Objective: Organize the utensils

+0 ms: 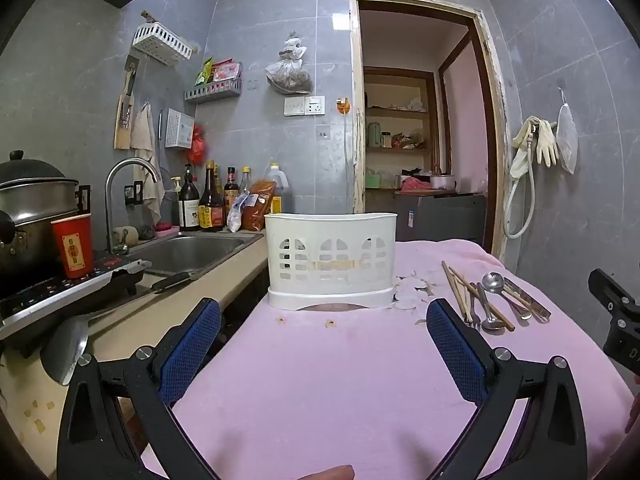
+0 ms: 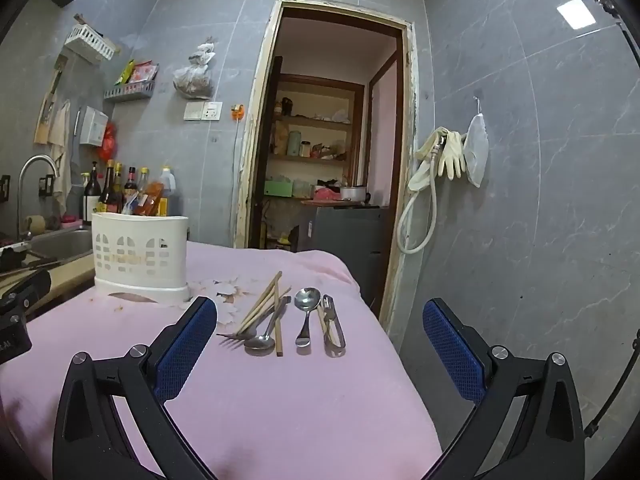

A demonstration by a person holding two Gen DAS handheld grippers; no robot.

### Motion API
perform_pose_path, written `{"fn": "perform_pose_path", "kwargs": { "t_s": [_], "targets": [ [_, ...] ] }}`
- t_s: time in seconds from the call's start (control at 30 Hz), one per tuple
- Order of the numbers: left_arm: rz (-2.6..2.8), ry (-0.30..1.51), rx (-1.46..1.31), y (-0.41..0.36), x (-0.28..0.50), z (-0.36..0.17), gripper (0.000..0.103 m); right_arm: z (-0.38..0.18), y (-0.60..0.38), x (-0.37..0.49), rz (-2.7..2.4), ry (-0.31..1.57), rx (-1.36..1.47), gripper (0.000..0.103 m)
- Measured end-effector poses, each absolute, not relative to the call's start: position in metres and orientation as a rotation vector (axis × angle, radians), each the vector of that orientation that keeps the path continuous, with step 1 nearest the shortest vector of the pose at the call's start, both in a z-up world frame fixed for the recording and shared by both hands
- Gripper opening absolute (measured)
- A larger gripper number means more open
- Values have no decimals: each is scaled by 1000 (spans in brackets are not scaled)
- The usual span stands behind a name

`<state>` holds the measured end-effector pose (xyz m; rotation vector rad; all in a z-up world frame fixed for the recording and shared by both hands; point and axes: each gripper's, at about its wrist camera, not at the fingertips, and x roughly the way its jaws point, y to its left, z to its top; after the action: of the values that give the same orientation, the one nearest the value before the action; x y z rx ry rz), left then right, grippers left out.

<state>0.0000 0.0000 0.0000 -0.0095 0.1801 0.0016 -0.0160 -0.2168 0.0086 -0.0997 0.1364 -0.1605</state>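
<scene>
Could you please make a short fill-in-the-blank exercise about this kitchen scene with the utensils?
1. The white utensil basket stands on a cloth of ____ colour.
2. The chopsticks, fork and spoons lie flat on the cloth, to the ____ of the basket.
3. The fingers of the right hand-held gripper are spread ____ and hold nothing.
4. The left hand-held gripper points at the ____.

Missing words: pink; right; open; basket
</scene>
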Motion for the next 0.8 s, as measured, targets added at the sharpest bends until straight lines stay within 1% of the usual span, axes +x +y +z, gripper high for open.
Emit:
{"fn": "perform_pose_path", "kwargs": {
  "t_s": [0.8],
  "targets": [
    [-4,191,-11,-2,1,1,101,9,-215,-13,-155,162,-91,103]
  ]
}}
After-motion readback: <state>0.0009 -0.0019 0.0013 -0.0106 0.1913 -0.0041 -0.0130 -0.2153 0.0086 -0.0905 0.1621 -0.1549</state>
